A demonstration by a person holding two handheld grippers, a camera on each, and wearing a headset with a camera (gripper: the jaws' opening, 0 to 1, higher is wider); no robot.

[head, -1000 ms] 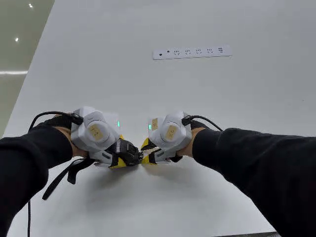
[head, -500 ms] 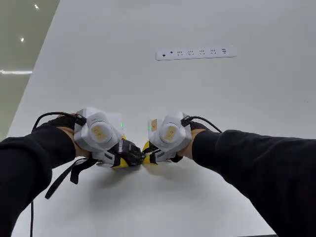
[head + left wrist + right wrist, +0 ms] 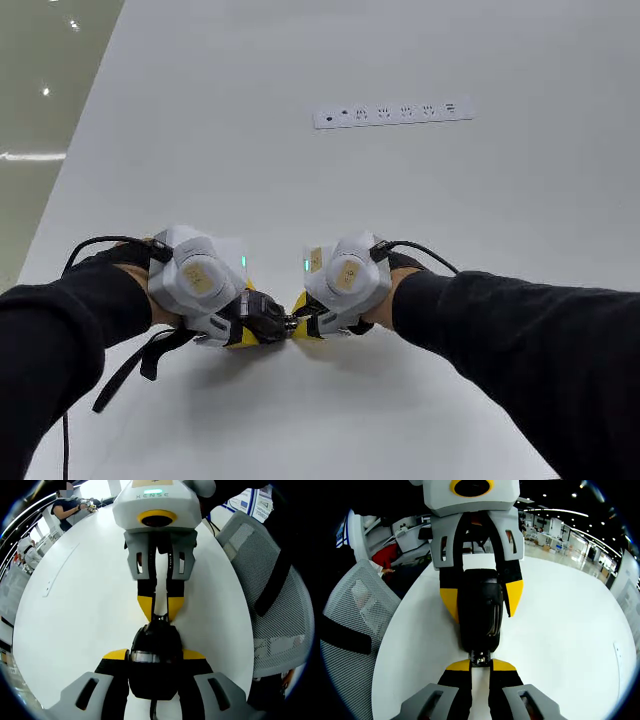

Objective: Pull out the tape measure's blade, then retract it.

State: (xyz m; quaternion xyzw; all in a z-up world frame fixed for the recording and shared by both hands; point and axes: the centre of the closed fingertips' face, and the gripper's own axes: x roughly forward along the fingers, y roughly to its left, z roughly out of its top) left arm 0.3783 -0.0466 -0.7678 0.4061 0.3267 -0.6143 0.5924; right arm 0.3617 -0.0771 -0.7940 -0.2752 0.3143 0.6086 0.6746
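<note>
- My left gripper clamps the tape measure.
- My right gripper pinches its blade tip, jaws nearly together.
- Both sit low over the table.

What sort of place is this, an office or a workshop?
Probably an open-plan office or lab: a large white table with a power strip, a mesh chair beside it, ceiling strip lights.

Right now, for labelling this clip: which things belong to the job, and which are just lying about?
In the job: tape measure, its blade, left tool gripping the case, right tool pinching the blade.
Lying about: power strip on the table, mesh chair.
</note>
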